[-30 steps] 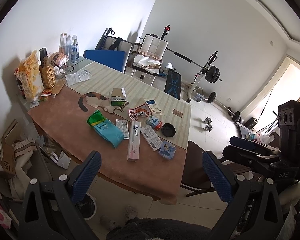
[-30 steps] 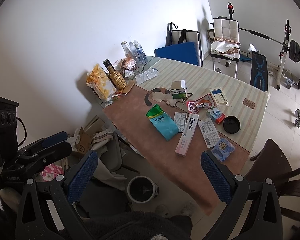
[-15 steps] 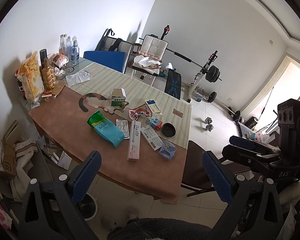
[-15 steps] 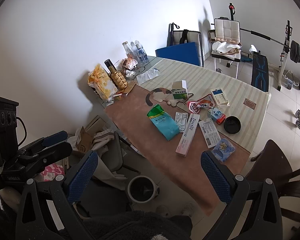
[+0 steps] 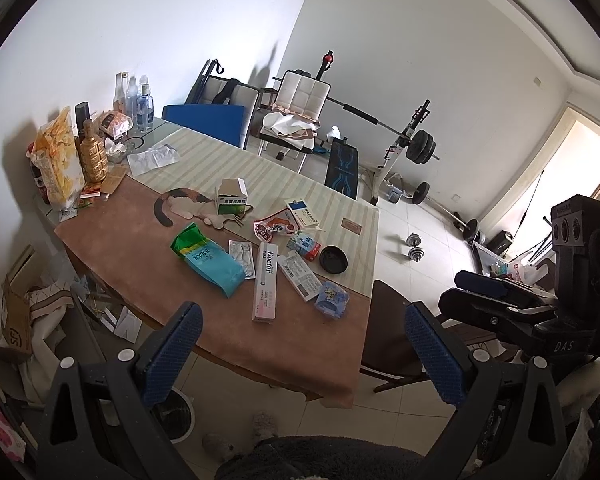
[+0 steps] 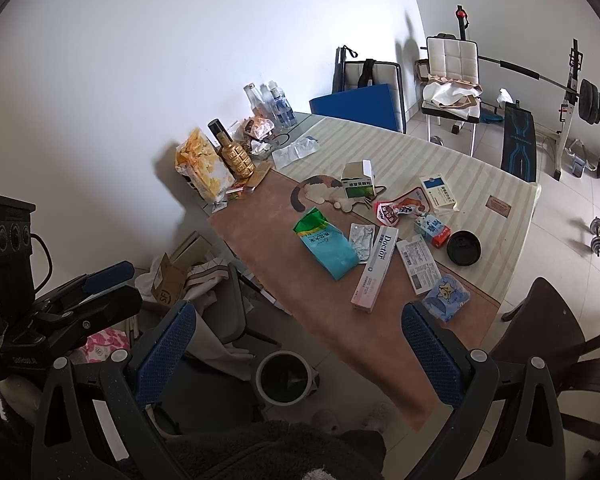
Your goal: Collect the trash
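Note:
Trash lies scattered on the table point(image 5: 132, 248): a teal and green bag point(image 5: 208, 258) point(image 6: 328, 246), a pink "Doctor" box point(image 5: 266, 280) point(image 6: 376, 270), a blister pack point(image 5: 242, 254), a blue wrapper point(image 5: 332, 298) point(image 6: 446, 294), a red and white wrapper point(image 5: 274, 228), a green and white carton point(image 5: 231, 196) and a black lid point(image 5: 333, 258). A round bin point(image 6: 285, 376) stands on the floor by the table's near edge. My left gripper point(image 5: 304, 350) is open and empty, well short of the table. My right gripper point(image 6: 296, 352) is open and empty above the bin.
Bottles point(image 5: 134, 98), a snack bag point(image 5: 58, 160) and a gold bottle point(image 5: 93, 156) stand at the table's far left by the wall. A dark chair point(image 5: 396, 332) is at the near right corner. Boxes and cloth point(image 5: 16, 320) clutter the floor on the left. A weight bench point(image 5: 342, 168) stands behind.
Both grippers have drifted slightly back and up from the table; the view has shifted a little. Nothing on the table has moved.

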Demonstrator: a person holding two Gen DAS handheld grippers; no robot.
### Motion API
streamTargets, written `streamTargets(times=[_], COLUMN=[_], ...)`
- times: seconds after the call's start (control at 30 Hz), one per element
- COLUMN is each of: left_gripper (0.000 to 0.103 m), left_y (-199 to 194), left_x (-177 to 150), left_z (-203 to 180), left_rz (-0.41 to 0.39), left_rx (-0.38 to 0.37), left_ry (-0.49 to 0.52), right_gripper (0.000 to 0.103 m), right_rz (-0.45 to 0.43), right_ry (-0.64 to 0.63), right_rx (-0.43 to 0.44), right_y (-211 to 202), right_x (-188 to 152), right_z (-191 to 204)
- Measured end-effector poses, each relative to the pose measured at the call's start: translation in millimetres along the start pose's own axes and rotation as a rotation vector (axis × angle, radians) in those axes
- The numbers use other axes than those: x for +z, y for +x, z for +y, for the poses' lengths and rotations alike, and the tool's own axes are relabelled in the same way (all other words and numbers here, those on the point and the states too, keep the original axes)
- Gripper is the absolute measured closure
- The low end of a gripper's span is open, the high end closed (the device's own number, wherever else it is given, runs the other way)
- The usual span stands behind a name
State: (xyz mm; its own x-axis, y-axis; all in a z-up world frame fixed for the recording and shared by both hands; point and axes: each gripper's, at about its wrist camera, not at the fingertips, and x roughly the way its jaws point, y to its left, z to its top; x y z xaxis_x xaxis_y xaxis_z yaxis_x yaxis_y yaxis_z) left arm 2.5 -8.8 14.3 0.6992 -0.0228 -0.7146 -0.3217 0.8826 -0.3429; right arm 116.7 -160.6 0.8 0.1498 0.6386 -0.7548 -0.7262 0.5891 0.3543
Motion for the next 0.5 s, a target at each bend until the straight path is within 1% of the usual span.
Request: streamTargets(times=[0.1,0.5], left_gripper=[0.0,0.0], left_y=[-0.1,0.0], left_x=[1.2,1.1], left_z=[-5.2,-7.3], left_rz=[0.0,-0.001], left_rx=[-0.001,-0.002], left_ry=[0.006,0.005], right_gripper=[0.0,0.0], right_rz=[0.001,0.001], right_ry=[0.0,-0.001], right_rx=[0.002,0.001], right_y=[1.8,1.6], right_x=[-0.4,-0.6], right_z=[-6.9,-3.1])
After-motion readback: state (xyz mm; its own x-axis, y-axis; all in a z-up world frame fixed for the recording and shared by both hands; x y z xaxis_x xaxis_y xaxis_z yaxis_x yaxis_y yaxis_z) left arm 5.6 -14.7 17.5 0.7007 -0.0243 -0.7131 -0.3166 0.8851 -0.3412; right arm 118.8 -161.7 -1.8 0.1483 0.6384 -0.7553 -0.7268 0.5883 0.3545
